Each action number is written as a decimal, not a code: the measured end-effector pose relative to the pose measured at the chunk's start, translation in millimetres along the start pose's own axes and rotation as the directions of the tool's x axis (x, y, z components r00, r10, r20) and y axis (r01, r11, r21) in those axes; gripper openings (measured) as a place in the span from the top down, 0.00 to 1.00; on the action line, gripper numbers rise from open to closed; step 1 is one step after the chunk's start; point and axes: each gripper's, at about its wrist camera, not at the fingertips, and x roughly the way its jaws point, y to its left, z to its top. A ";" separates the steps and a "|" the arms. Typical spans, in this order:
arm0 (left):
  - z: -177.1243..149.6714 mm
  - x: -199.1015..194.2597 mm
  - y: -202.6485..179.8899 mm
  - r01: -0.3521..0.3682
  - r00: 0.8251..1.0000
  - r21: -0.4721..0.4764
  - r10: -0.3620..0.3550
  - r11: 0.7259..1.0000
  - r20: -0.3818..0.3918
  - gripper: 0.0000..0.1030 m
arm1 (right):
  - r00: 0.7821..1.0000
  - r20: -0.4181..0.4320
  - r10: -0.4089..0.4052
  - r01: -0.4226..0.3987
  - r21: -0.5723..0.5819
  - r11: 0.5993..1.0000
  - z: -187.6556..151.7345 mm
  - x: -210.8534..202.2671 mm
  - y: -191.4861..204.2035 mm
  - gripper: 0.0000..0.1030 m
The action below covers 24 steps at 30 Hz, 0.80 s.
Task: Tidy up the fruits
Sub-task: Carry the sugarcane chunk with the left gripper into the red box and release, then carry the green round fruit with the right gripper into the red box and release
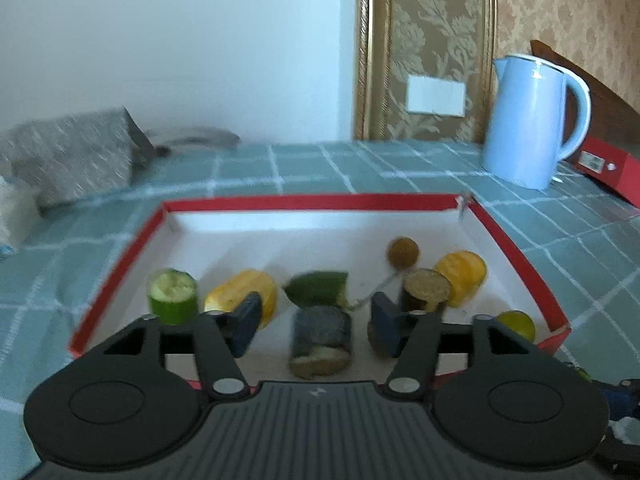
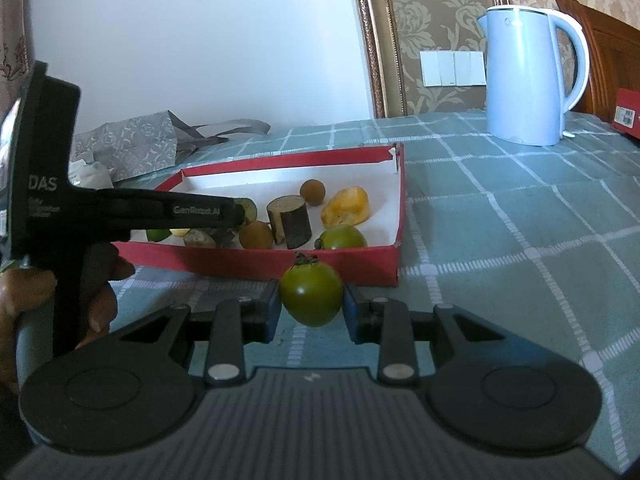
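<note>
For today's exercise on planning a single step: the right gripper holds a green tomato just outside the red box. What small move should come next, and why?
Probably lift the right gripper forward over the red box wall: its pads clamp the green tomato short of the box, where the other fruits already lie.

both wrist views near red tray (image 1: 120, 264)

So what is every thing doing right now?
Left gripper: open over the box, holding nothing.
Right gripper: shut on the green tomato, outside the box.
Box: open, fruit pieces inside.
Cucumber piece: upright, cut end up.
Dark cylinder: upright.
Kettle: upright, lid shut.
</note>
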 end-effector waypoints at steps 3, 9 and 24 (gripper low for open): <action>-2.0 -10.8 0.5 -0.029 0.998 0.014 0.029 0.999 0.052 0.32 | 1.000 -0.005 0.001 -0.001 0.001 1.000 -0.4 -0.1 -0.5 0.70; -13.8 -22.5 12.6 -0.026 0.999 -0.035 0.027 0.999 0.030 0.32 | 1.000 -0.016 -0.005 0.005 -0.006 1.000 -1.0 2.2 0.8 0.70; -53.1 -73.1 50.7 -0.015 1.000 -0.131 0.015 0.991 -0.005 0.24 | 1.000 -0.023 -0.017 0.016 -0.037 0.999 -3.2 3.6 5.1 0.70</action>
